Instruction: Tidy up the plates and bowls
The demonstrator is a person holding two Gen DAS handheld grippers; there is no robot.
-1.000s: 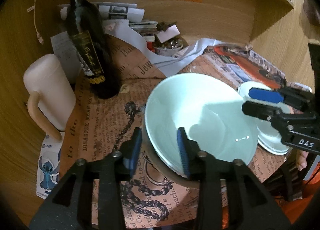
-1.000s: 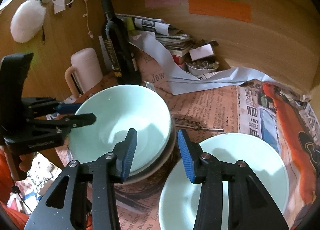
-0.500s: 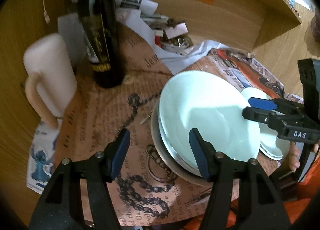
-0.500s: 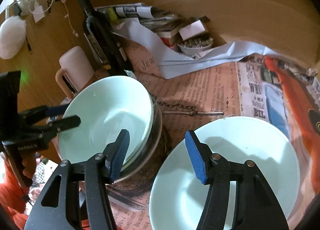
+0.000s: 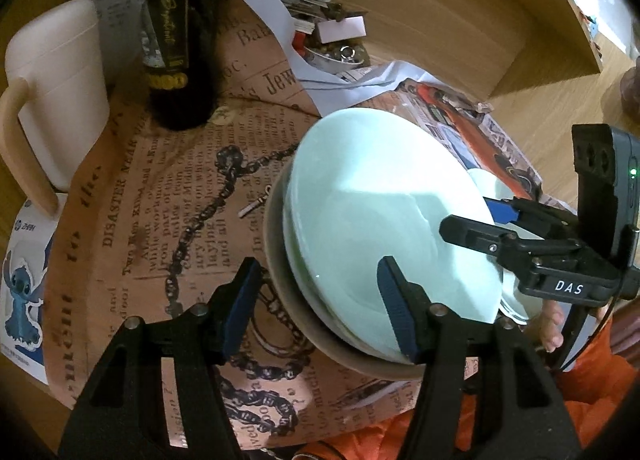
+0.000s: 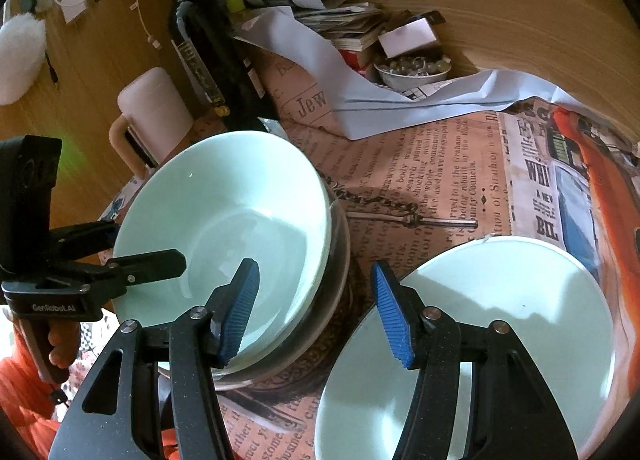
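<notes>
Pale green bowl (image 6: 224, 228) sits nested on top of a stack, a grey-brown dish (image 5: 304, 324) lowest, near the front edge of the tabletop (image 6: 432, 164), which is covered in printed newspaper. Just to its right lies a pale green plate (image 6: 500, 324), flat on the paper, apart from the stack.

Handling, as judged: glazed ceramic, stiff, smooth and likely slippery under the pads, heavy enough to tip if pinched off-centre, breakable if dropped. Best hold looks to be the rim, one finger inside and one outside.

Left claw (image 5: 320, 300): fingers apart, straddling the near rim of the stack, gripping nothing. Right claw (image 6: 316, 308): fingers apart, hovering over the gap between stack and plate, empty.

Further out: dark wine bottle (image 6: 208, 48), cream mug (image 5: 52, 88), small dish of trinkets (image 6: 412, 68), loose papers (image 6: 380, 100) against the wooden back wall.
</notes>
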